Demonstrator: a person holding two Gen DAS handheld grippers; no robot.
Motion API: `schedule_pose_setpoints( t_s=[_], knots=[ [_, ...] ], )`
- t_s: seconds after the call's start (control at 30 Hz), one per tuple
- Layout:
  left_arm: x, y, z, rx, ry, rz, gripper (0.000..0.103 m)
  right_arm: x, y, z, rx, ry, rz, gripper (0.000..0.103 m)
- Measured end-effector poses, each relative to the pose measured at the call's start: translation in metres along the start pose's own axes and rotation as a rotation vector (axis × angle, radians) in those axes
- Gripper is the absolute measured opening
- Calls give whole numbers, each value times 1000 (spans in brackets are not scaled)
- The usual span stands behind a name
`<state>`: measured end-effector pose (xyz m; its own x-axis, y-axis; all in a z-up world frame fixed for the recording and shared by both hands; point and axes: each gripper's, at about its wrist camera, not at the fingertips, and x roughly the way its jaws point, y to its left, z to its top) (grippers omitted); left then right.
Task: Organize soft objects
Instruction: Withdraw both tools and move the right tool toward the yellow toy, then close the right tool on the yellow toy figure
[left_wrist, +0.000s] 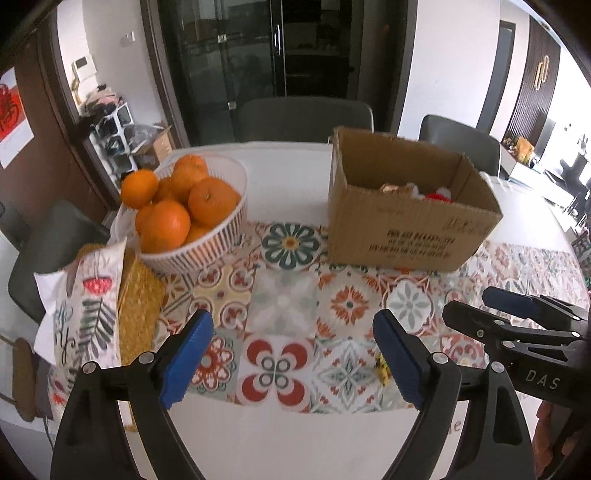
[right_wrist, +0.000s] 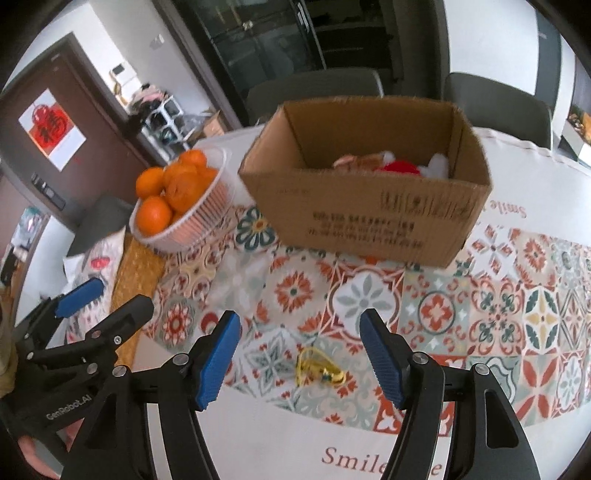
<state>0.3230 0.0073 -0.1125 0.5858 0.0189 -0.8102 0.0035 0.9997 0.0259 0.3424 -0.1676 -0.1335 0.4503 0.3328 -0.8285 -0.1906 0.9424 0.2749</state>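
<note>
An open cardboard box stands on the patterned tablecloth at the far side, with red, white and tan soft toys inside. A small yellow corded trinket lies on the cloth near the front edge, below the gap of my right gripper, which is open and touches nothing. In the left wrist view the trinket peeks out beside the right finger of my left gripper, open and empty. The two grippers hover side by side, and each shows in the other's view.
A white basket of oranges stands left of the box. A floral cloth item and a woven yellow mat lie at the table's left edge. Dark chairs stand behind the table.
</note>
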Motion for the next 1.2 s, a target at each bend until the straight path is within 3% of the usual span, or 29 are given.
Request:
schedule_pose_setpoints(
  t_s=[0.67, 1.2],
  knots=[
    [48, 8, -55, -29, 174, 81, 89, 73, 1, -41, -118, 226, 22, 69],
    [78, 4, -87, -67, 266, 65, 89, 107, 6, -51, -275, 250, 49, 69]
  ],
)
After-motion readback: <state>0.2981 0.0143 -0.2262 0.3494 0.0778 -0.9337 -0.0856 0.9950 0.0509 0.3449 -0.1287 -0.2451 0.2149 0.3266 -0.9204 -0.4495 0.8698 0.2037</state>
